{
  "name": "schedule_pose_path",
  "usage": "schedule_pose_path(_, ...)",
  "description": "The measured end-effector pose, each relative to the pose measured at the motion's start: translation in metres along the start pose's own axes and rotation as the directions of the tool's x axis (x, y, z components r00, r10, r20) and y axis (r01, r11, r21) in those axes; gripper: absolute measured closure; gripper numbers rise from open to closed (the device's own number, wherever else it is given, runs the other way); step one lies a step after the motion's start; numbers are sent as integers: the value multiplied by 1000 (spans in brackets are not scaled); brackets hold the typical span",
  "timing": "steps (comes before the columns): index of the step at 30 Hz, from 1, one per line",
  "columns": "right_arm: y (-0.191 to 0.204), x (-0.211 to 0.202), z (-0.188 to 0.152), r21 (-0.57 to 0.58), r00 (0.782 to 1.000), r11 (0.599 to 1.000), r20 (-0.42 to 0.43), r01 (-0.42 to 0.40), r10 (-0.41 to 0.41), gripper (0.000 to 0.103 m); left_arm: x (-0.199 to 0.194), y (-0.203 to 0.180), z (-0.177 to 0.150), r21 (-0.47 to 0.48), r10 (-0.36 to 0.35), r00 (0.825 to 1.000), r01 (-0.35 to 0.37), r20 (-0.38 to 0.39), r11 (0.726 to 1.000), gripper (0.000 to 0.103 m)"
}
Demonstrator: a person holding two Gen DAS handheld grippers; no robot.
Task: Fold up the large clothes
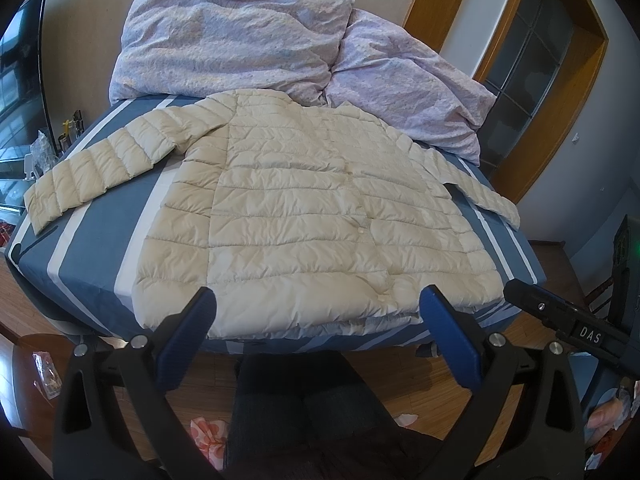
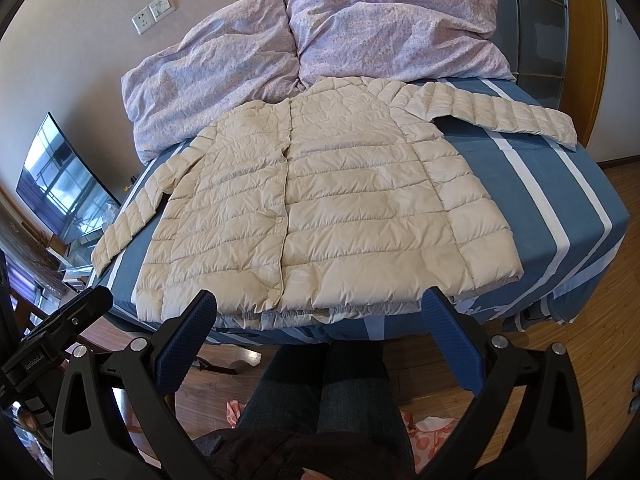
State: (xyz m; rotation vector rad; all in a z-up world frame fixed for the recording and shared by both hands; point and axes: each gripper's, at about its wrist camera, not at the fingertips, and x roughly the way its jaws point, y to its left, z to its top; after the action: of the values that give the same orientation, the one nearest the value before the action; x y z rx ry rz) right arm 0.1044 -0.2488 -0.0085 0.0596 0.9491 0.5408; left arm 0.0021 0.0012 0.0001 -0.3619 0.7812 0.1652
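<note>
- The near hem of the cream puffer jacket (image 1: 304, 216) is partly covered in both views by the blue pads of the tongs in front of it.
- In the left wrist view the jacket's right-hand sleeve (image 1: 486, 196) runs to the bed's edge and its cuff is hard to make out; in the right wrist view the left-hand sleeve (image 2: 132, 216) hangs over the side.
- The left gripper (image 1: 318, 320) is spread wide with nothing between its fingers, hovering just short of the hem.
- The right gripper (image 2: 320, 320) is likewise spread wide and empty, near the hem.
- Part of the right tool shows at the lower right of the left wrist view, cut off by the frame.
- The jacket lies flat, front up and buttoned, across the blue and white striped bed sheet (image 2: 560, 200), both sleeves spread outward.
- Two rumpled lilac pillows (image 1: 240, 40) lie beyond the collar, against a beige wall.
- A wall socket (image 2: 154, 12) sits above them.
- A dark television (image 2: 60, 184) stands to the left; its lower part is hidden by clutter.
- A wood-framed door (image 1: 532, 60) with grey panes stands to the right.
- The floor (image 2: 580, 340) is wood; the person's dark-trousered legs (image 2: 332, 392) show below the tongs.
</note>
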Motion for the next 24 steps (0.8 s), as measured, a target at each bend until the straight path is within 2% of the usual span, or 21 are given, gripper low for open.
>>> schedule_pose_path(12,-22,39,27,42,999,998,-35,42,-40,1,52,12,21,-8,41,997,-41,-64,999,2)
schedule_pose_path(17,-40,66,53,48,992,992,-41,117,-115,1,92,23,42,-6,96,991,-97,-96,995,2)
schedule_pose_path(20,-59,87,76,72,980,978,-40,197,-195,1,118,29,58,9,137,985,-137,-108,991,2)
schedule_pose_path(24,-93,113,104,126,967,959,-61,254,-248,1,148,36,79,39,192,978,-189,-87,981,2)
